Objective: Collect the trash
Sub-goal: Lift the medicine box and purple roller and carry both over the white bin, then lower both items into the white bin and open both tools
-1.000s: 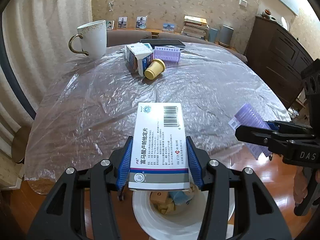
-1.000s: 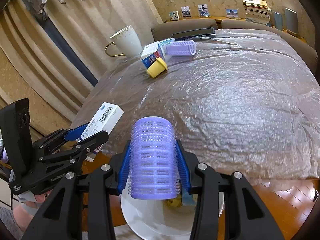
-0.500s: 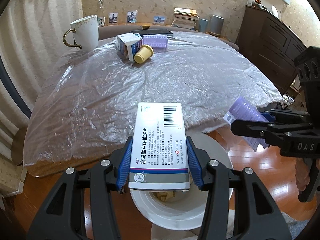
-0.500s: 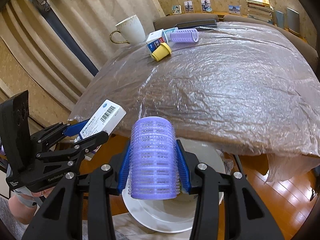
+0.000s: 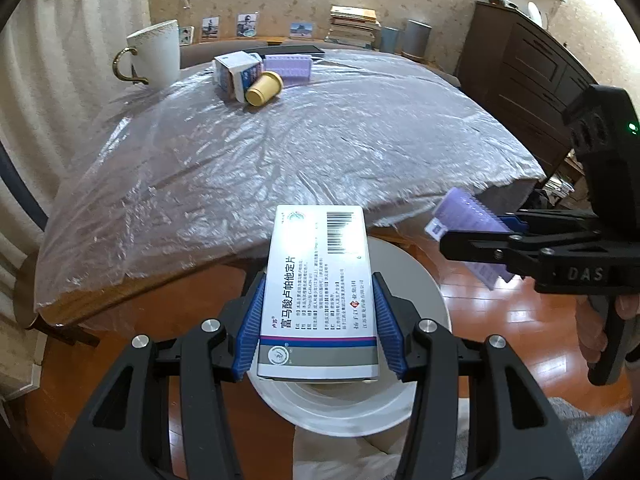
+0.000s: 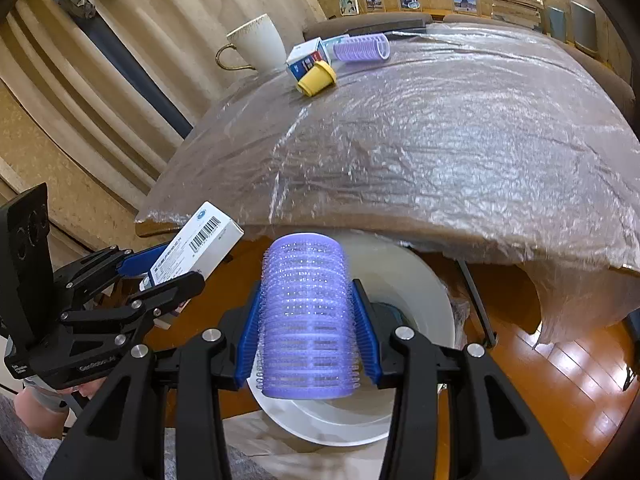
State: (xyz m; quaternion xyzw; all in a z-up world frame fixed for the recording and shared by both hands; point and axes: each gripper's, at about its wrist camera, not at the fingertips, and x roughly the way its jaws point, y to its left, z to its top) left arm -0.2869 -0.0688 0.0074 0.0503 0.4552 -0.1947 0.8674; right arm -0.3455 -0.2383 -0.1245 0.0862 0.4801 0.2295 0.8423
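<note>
Spreading across both views, the tabletop lies under crinkled clear plastic film, and below its near edge a white bin stands on the wooden floor. At the far left corner sit a white mug with a gold handle, a small blue-and-white carton, a yellow cap touching it and a purple hair roller on the table.

The left gripper clamps a white medicine box over the bin; it carries a barcode and Chinese print reading 富马酸卢帕他定片. The right gripper pinches a purple hair roller over the bin.

Only the left view shows "DAS" moulded on the right gripper's side and a green light on it. Only the right view shows lettering on the left gripper's body, perhaps a maker's name, too blurred to read, and something dark inside the bin.
</note>
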